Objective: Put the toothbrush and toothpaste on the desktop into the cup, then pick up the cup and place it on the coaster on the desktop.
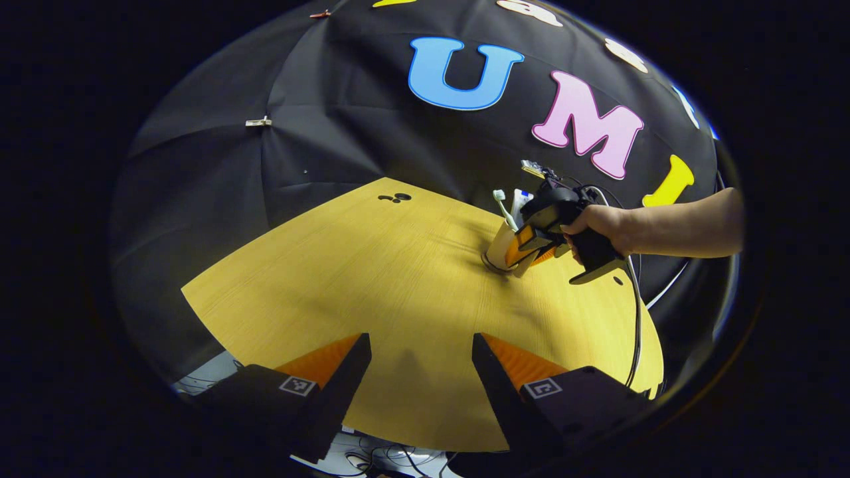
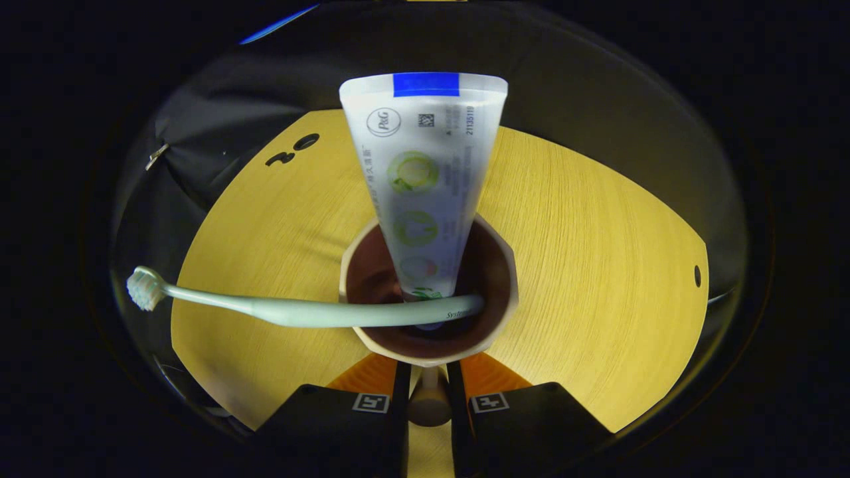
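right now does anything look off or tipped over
Nothing spilled or damaged. The toothbrush and toothpaste stand in the cup, which the right gripper holds by its handle, tilted over the coaster.

black gripper [image 1: 524,255] bodies with square tag markings; bare forearm [image 1: 684,229]; trailing cable [image 1: 639,318].

Wide bare desktop [image 1: 345,265] open ahead of the left gripper [image 1: 422,372]; only obstacle is the cup [image 1: 499,251] at the far right with toothbrush [image 1: 503,207] and toothpaste [image 1: 520,199] jutting up, right gripper [image 1: 524,251] apparently clamped there.
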### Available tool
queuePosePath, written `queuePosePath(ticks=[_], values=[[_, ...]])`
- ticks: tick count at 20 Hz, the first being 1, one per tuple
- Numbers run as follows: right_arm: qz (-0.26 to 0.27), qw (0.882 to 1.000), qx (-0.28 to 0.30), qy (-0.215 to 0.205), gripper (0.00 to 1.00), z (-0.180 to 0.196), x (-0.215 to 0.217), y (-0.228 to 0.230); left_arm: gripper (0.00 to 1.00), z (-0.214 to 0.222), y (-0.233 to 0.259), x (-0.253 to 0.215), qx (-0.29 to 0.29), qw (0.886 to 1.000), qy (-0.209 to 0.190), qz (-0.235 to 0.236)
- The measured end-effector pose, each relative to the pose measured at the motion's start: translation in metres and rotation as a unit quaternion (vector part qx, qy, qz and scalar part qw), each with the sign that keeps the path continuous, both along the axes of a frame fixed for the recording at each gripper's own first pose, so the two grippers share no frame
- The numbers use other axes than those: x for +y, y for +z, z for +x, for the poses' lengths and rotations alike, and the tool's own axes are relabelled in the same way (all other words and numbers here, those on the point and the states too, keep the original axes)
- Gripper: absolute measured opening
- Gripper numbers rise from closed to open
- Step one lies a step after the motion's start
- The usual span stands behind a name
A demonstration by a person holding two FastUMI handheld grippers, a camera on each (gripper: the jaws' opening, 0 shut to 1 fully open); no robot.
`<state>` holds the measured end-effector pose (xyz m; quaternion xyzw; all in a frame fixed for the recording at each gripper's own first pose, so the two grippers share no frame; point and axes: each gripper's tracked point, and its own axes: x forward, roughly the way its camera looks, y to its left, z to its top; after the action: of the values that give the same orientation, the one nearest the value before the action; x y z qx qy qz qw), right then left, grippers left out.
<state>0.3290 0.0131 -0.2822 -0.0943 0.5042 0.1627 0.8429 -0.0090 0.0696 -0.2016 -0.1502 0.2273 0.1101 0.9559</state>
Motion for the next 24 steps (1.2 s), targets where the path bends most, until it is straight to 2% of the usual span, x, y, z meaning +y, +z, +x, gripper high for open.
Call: queuePosePath(ticks=[1,5,7,8,9,11,12,13,16,20,24], values=[[-0.001,1.0,-0.003,0.002,0.3,0.001,0.002,-0.004,0.97,-0.001,0.0,0.001,0.0,1.0,0.003,0.001],[0.01,1.0,-0.018,-0.006,0.34,0.001,-0.003,0.007,0.97,-0.008,-0.003,-0.003,0.004,1.0,0.004,0.0],[0.024,0.999,-0.029,-0.01,0.44,0.004,-0.003,0.021,0.97,-0.012,-0.002,-0.006,0.003,1.0,0.0,0.002],[0.026,0.999,-0.036,-0.006,0.61,0.003,-0.005,0.027,0.97,-0.011,0.0,-0.008,0.003,1.0,-0.002,0.004],[0.028,0.999,-0.043,-0.002,0.64,0.001,-0.006,0.032,0.97,-0.011,0.002,-0.01,0.002,1.0,-0.004,0.007],[0.035,0.997,-0.062,0.004,0.77,-0.007,-0.009,0.047,0.97,-0.01,0.009,-0.014,-0.003,1.0,-0.011,0.01],[0.041,0.996,-0.073,0.001,0.93,-0.013,-0.013,0.058,0.97,-0.008,0.015,-0.017,-0.007,1.0,-0.015,0.011],[0.052,0.995,-0.087,-0.005,1.0,-0.018,-0.016,0.068,0.97,-0.005,0.02,-0.021,-0.012,1.0,-0.021,0.013],[0.088,0.986,-0.137,-0.025,0.99,-0.038,-0.035,0.11,0.97,0.003,0.05,-0.035,-0.042,0.998,-0.041,0.019],[0.128,0.96,-0.241,-0.065,0.99,-0.059,-0.081,0.181,0.97,0.024,0.111,-0.058,-0.106,0.99,-0.081,0.039],[0.149,0.934,-0.307,-0.106,0.98,-0.1,-0.13,0.237,0.97,0.043,0.181,-0.076,-0.173,0.977,-0.106,0.064]])
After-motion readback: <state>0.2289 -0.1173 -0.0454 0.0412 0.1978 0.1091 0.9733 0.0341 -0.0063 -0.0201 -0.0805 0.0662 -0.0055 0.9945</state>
